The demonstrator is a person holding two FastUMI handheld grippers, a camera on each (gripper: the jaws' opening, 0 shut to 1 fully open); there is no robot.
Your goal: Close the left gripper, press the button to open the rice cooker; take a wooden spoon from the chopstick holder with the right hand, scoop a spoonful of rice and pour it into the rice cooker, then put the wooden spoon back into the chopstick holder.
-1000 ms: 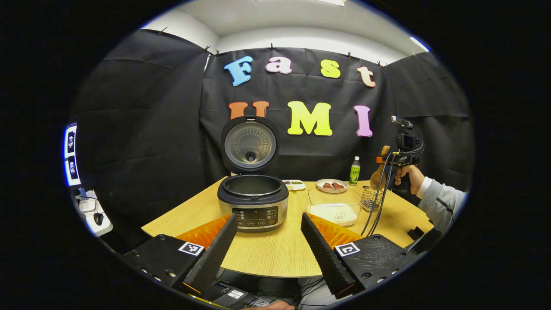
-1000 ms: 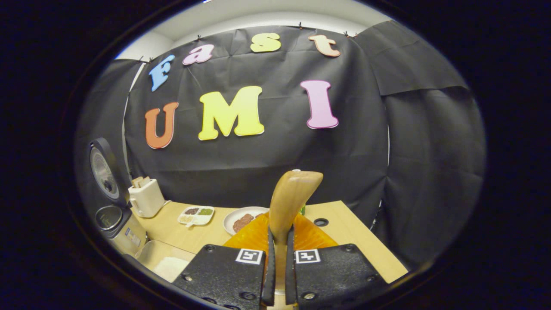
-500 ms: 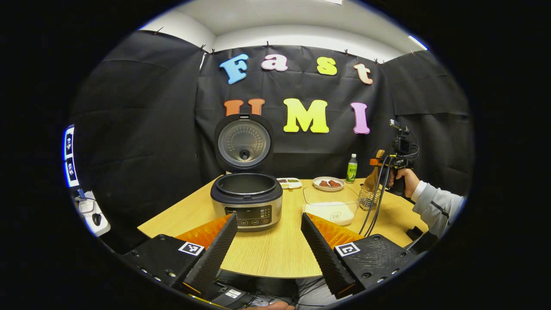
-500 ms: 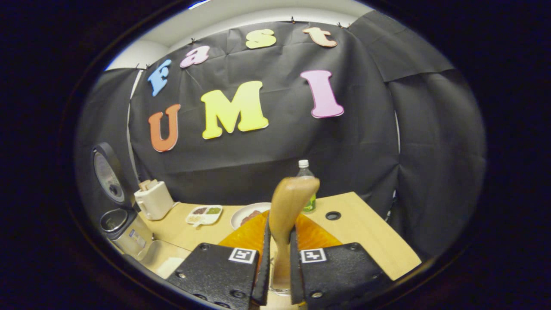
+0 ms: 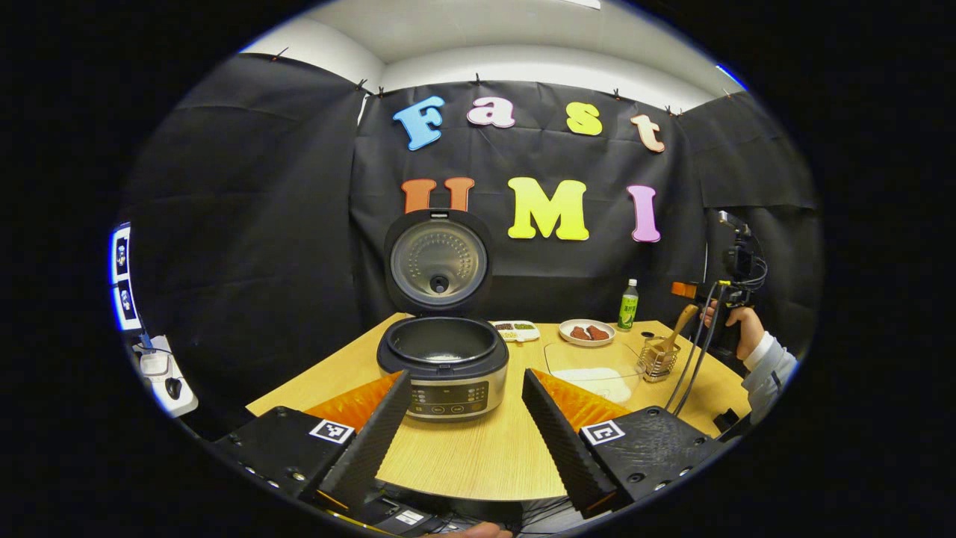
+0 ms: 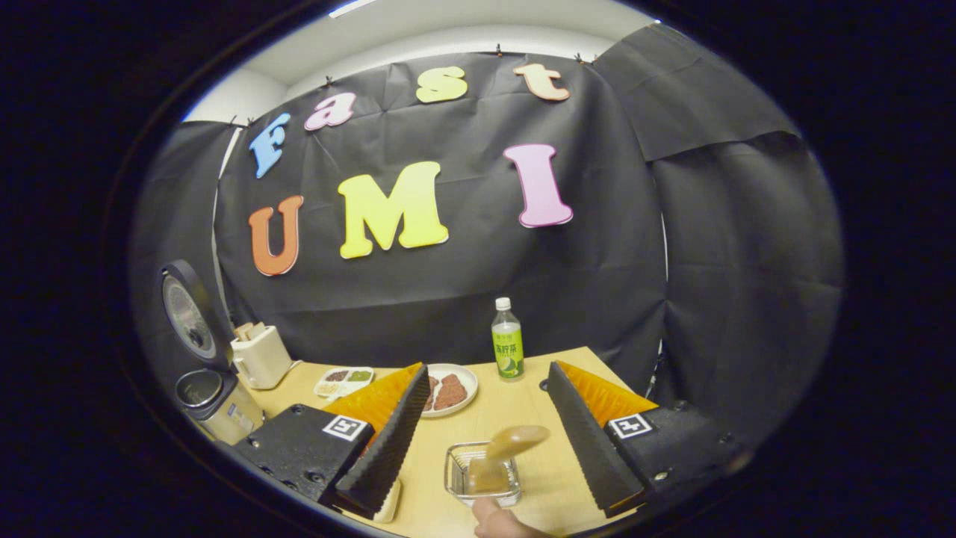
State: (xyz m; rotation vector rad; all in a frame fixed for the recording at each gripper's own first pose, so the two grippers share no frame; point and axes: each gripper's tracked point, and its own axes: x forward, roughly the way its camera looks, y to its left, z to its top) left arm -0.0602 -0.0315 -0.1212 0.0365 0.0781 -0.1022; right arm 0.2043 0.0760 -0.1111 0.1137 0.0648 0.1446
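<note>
Blurred, cropped, too small to read

Wooden spoon (image 6: 502,450) motion-blurred in chopstick holder (image 6: 482,483) – bowl edges smeared; fingertip (image 6: 493,521) cut off at 6 o'clock. Rice cooker (image 6: 214,404) cropped at 9 o'clock; panel markings on it too small to read in left gripper view.

Left gripper view: from my table edge, facing the rice cooker (image 5: 442,357) — near.
Right gripper view: above the chopstick holder (image 6: 482,483) — close.
Shared: table (image 5: 478,448), bottle (image 6: 507,349).

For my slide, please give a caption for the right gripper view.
Open right gripper above the wooden spoon resting in the chopstick holder.
</note>
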